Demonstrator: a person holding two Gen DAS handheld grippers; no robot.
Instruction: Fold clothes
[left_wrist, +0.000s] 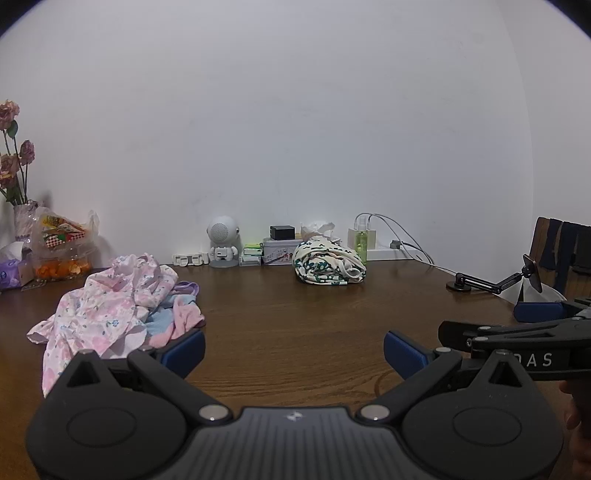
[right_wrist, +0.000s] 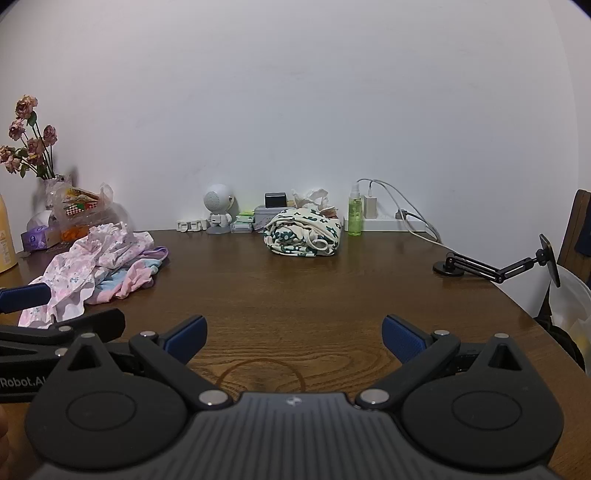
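Note:
A crumpled pile of pink floral, light blue and lilac clothes lies on the left of the brown wooden table. A cream garment with green flowers sits rolled up near the back wall. My left gripper stands open just right of the pile, nothing between its blue pads. My right gripper is open over bare wood, empty. Each gripper shows at the edge of the other's view: the right gripper, the left gripper.
Along the back wall stand a white robot figure, a tin, a green spray bottle and a power strip with cables. A vase of flowers, snack bag and tissues sit at left. A black phone arm stands at right.

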